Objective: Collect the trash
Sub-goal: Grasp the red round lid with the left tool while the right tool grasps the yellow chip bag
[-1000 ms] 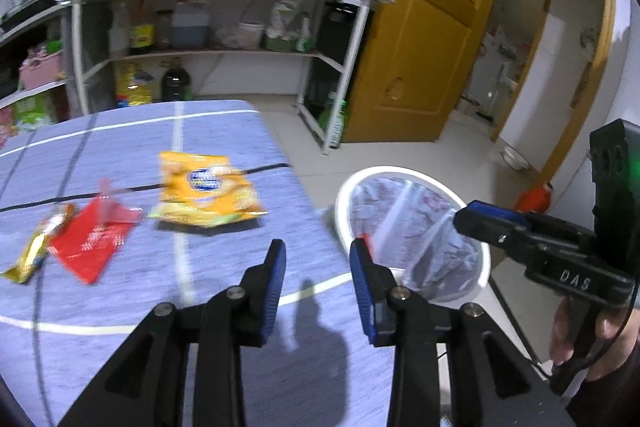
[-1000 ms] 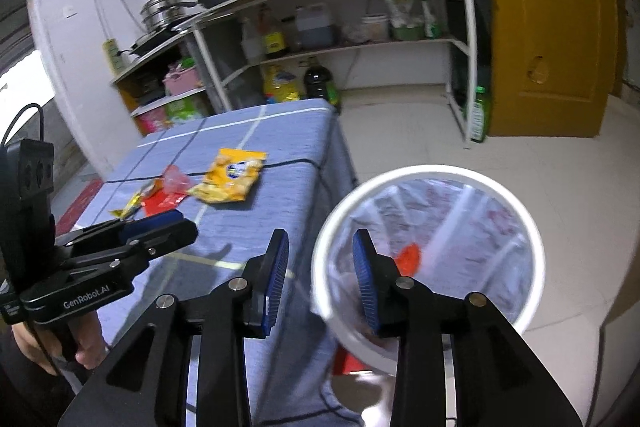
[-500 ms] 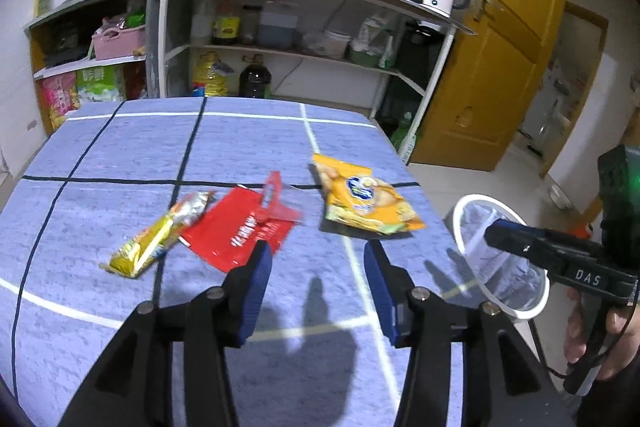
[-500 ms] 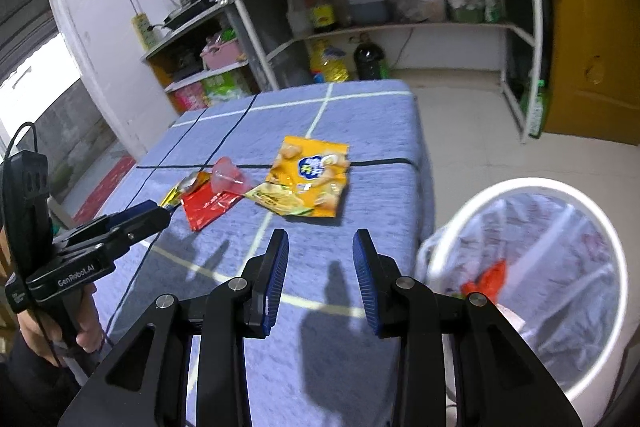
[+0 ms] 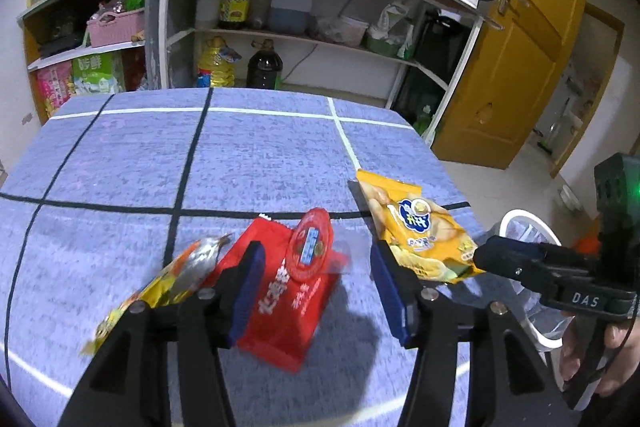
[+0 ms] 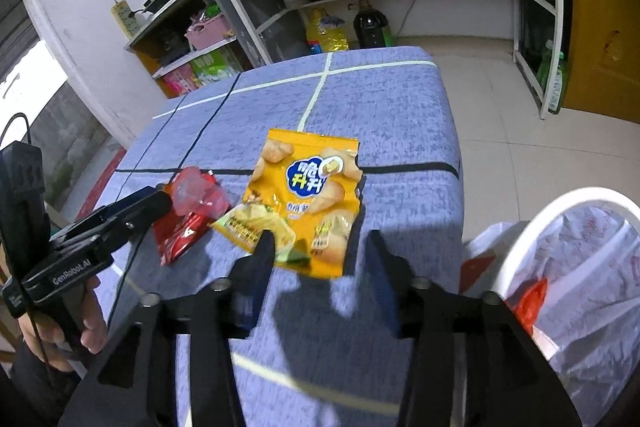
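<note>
A red snack wrapper point(image 5: 292, 299) with a clear red-lidded cup point(image 5: 314, 247) on it lies on the blue tablecloth point(image 5: 256, 155). My left gripper point(image 5: 316, 291) is open, its jaws on either side of the red wrapper, just above it. A gold wrapper point(image 5: 176, 275) lies to its left. An orange chip bag point(image 6: 308, 195) lies flat near the table's right edge. My right gripper point(image 6: 320, 267) is open with its jaws at the bag's near edge. The white trash bin point(image 6: 572, 259), lined with a plastic bag, stands on the floor to the right.
A metal shelf rack point(image 5: 280, 27) with bottles, pots and a kettle stands behind the table. A yellow door point(image 5: 520, 47) is at the right. The table's right edge point(image 6: 452, 147) drops to a tiled floor. The red wrapper and cup point(image 6: 192, 211) also show in the right wrist view.
Both grippers moved from the bin toward the table and opened wider. The left closed in on the red wrapper, the right on the orange chip bag.
</note>
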Demonstrator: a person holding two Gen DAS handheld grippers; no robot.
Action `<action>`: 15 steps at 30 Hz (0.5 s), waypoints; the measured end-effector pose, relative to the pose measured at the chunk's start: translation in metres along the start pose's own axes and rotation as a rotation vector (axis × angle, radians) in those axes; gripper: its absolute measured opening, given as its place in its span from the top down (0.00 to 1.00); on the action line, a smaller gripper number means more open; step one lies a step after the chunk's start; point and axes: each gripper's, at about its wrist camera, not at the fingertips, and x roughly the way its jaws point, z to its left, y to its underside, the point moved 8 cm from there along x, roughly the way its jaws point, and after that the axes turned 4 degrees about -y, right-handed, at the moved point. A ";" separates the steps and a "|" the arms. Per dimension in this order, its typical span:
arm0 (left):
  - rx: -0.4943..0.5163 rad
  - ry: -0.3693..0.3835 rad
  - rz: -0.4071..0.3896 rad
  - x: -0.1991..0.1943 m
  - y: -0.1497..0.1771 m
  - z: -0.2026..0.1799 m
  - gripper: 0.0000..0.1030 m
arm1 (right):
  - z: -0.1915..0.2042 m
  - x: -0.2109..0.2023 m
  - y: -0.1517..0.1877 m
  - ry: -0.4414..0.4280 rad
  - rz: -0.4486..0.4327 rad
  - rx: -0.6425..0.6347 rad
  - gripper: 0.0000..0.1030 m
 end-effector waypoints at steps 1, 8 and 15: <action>0.007 0.001 0.004 0.003 0.000 -0.002 0.45 | -0.002 0.002 -0.001 0.002 0.005 0.003 0.52; 0.069 -0.022 0.027 0.019 0.002 -0.014 0.45 | -0.014 0.017 0.000 0.027 0.053 0.035 0.52; 0.075 -0.031 0.016 0.022 -0.002 -0.013 0.49 | -0.006 0.026 -0.002 0.024 0.068 0.014 0.52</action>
